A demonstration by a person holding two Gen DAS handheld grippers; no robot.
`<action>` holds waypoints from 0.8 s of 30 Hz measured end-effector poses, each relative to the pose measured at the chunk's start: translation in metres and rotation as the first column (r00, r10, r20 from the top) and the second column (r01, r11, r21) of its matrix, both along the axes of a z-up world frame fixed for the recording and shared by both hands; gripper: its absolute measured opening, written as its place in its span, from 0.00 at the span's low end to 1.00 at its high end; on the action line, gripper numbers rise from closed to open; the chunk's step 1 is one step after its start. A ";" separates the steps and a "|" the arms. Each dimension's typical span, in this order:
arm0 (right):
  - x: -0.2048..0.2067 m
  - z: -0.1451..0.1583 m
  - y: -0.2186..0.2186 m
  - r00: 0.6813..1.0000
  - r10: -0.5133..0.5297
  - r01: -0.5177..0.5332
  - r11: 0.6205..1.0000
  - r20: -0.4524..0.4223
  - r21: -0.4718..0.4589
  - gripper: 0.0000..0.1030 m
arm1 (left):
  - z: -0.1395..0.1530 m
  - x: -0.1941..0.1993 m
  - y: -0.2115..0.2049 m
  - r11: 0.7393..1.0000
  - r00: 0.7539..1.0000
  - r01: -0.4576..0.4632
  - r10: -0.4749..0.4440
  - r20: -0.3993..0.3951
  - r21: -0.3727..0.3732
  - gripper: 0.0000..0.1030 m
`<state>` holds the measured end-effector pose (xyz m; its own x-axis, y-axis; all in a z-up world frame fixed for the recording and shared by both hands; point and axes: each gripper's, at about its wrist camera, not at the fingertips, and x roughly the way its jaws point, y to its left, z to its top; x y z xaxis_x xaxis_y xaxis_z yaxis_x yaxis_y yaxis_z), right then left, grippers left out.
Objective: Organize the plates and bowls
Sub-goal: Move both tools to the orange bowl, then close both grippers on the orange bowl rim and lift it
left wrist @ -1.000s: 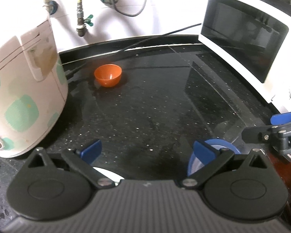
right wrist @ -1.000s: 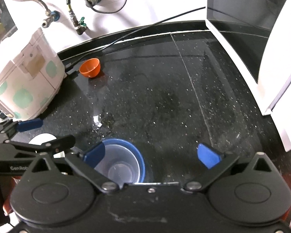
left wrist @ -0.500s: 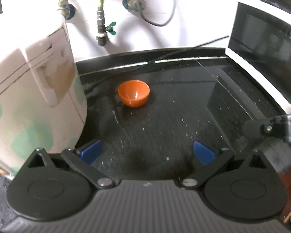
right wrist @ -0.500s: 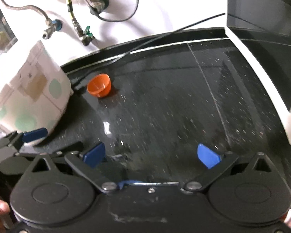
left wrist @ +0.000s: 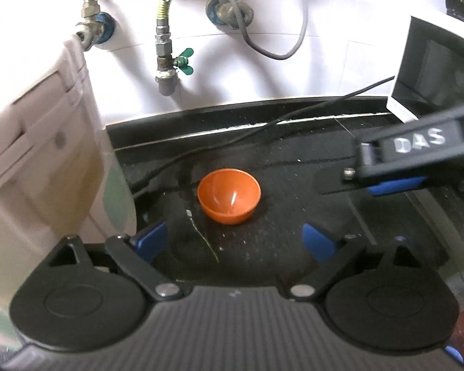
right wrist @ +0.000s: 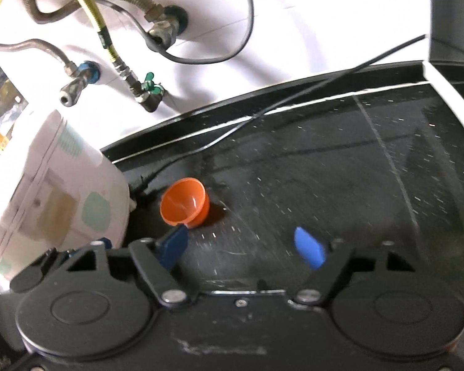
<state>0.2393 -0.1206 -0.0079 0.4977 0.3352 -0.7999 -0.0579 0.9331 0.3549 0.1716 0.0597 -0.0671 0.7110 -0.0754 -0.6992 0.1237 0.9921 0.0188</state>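
Note:
A small orange bowl (left wrist: 229, 196) stands upright on the black speckled counter (left wrist: 294, 232), close to the rice cooker; it also shows in the right wrist view (right wrist: 185, 206). My left gripper (left wrist: 235, 239) is open and empty, with the bowl just ahead, between the lines of its fingers. My right gripper (right wrist: 244, 245) is open and empty; its left fingertip sits right by the bowl's near rim. One right gripper finger (left wrist: 417, 167) crosses the left wrist view at the right. No plate is in view.
A white rice cooker (left wrist: 43, 167) with green patches stands at the left. A microwave (left wrist: 436, 74) stands at the right. Hoses and a valve (left wrist: 170, 65) hang on the white wall. A black cable (left wrist: 263, 130) runs along the counter's back edge.
Both grippers have moved forward toward the orange bowl, which now looks much larger. The blue bowl and white plate seen near the grippers a second ago are out of view.

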 end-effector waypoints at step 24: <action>0.088 -0.067 0.038 0.986 0.128 -0.122 0.991 -0.108 0.061 0.04 | -0.032 0.065 0.003 0.998 0.996 -0.051 0.048 -0.078 -0.041 0.40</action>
